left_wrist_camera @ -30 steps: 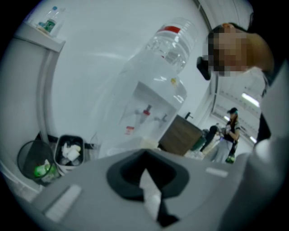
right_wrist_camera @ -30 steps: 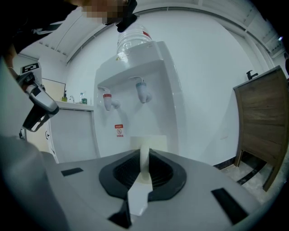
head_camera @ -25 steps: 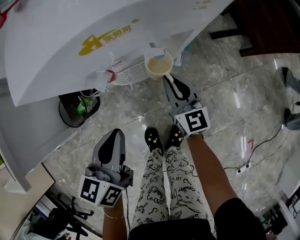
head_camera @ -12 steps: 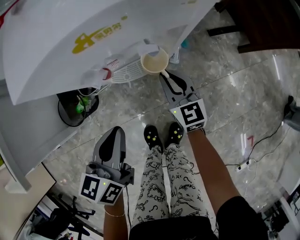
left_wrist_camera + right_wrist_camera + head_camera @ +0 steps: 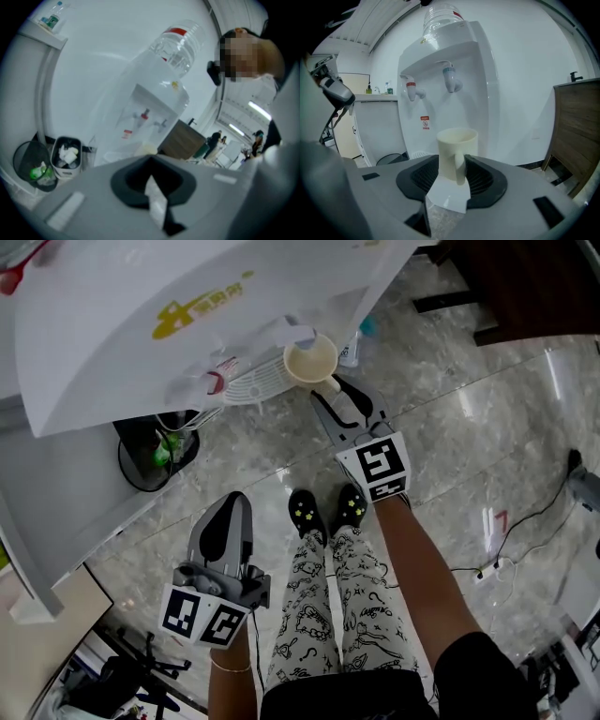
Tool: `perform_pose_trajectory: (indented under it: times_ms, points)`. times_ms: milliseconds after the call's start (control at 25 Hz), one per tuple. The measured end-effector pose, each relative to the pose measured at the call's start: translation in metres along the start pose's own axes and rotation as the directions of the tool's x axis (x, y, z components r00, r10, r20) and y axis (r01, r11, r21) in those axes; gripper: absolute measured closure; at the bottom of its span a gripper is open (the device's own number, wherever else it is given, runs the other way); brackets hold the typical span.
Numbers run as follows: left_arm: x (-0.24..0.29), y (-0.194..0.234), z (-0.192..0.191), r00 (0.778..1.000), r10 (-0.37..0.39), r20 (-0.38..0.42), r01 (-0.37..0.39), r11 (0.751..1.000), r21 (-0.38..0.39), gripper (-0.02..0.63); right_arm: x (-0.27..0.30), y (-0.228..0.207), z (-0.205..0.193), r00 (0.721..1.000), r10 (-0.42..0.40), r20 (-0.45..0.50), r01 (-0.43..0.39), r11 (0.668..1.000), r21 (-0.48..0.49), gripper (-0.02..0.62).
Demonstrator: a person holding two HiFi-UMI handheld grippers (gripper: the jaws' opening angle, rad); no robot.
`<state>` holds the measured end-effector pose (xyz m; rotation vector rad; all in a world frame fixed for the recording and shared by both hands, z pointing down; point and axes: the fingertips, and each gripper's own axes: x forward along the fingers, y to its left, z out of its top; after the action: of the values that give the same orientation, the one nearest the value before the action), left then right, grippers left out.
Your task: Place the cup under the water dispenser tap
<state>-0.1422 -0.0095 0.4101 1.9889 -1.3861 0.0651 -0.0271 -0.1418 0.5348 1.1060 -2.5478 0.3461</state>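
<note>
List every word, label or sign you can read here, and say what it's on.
Nothing reads cleanly.
Yellow logo with characters, on the water dispenser top: too blurred to read.
Red-and-white sticker on the dispenser's front: too small to read.
Red mark on the water bottle: no legible print.
Label on the small shelf bottle: too small.

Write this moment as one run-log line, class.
right hand-held gripper: jaws opening, cup between them | cup: upright below blue tap | left hand-held gripper: shut, empty
</note>
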Motion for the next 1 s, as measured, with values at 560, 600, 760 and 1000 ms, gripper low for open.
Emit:
perform_pose_trajectory:
  times_ms: [560,600,760,1000]
  points:
    - [-0.007,-0.016,0.006,1.0,-0.01,0.019,0.009,1.0,0.023,0.609,-0.038,-0.01,0.022,0.996,-0.07,0.047,0.071,0.997,-0.01,0.399]
    - [-0.007,-0.018,0.007,1.0,-0.011,0.021,0.011,1.0,0.025,0.609,-0.049,-0.011,0.025,0.994,-0.092,0.054,0.093,0.995,-0.02,0.399]
    - [-0.009,-0.028,0.011,0.999,-0.017,0.031,0.016,0.999,0.043,0.609,-0.095,-0.008,0.037,0.988,-0.116,0.106,0.103,0.988,0.116,0.402]
    - [-0.018,-0.058,0.019,0.998,-0.06,0.034,0.056,0.994,0.096,0.609,-0.153,0.026,0.081,0.988,-0.041,0.147,0.005,0.971,0.238,0.58]
